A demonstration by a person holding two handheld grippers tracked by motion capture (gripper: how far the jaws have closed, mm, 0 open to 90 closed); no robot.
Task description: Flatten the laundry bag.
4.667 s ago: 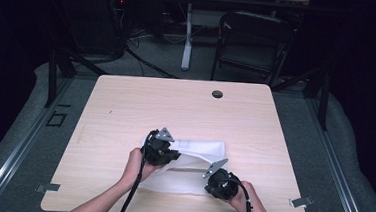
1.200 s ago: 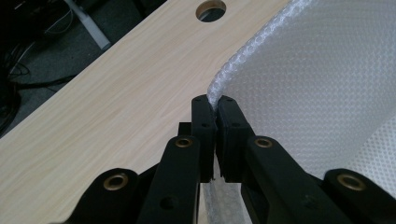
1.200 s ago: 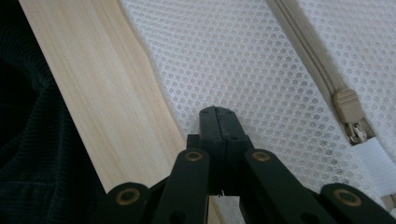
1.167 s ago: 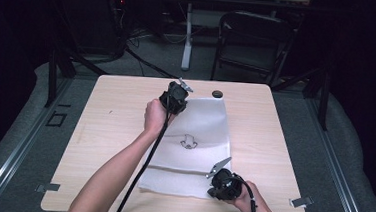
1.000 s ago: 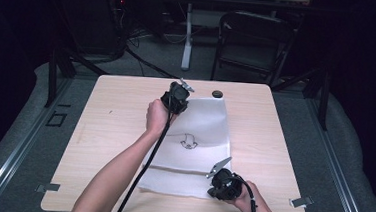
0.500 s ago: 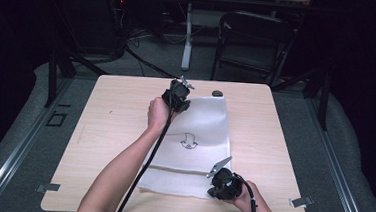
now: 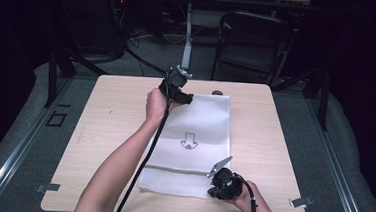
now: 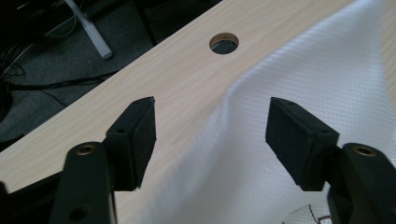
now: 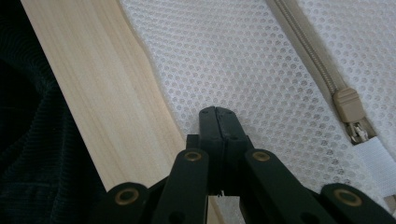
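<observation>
A white mesh bag [image 7: 200, 122] with a small black print [image 7: 189, 141] lies spread lengthwise on the wooden table [image 7: 109, 125]. My left gripper [image 7: 186, 99] hovers over the bag's far left corner. Its jaws have just been opening and stand wide apart with nothing between them. In the left gripper view the left gripper [image 8: 212, 102] looks down on the bag [image 8: 303, 70], whose edge is rumpled. My right gripper [image 7: 212, 192] sits at the bag's near right edge. Its jaws [image 9: 217, 114] are shut, tips lying on the mesh [image 9: 243, 60] beside the zipper pull [image 9: 348, 105].
A round cable hole [image 7: 217, 93] pierces the table just past the bag's far edge, and it appears as a hole [image 8: 223, 43] in the left gripper view. A black chair [image 7: 253, 40] and cables stand on the floor behind the table.
The left gripper's jaws have gone from shut on the bag's far edge to wide open, and the hand has lifted slightly. The right gripper has stayed put.
</observation>
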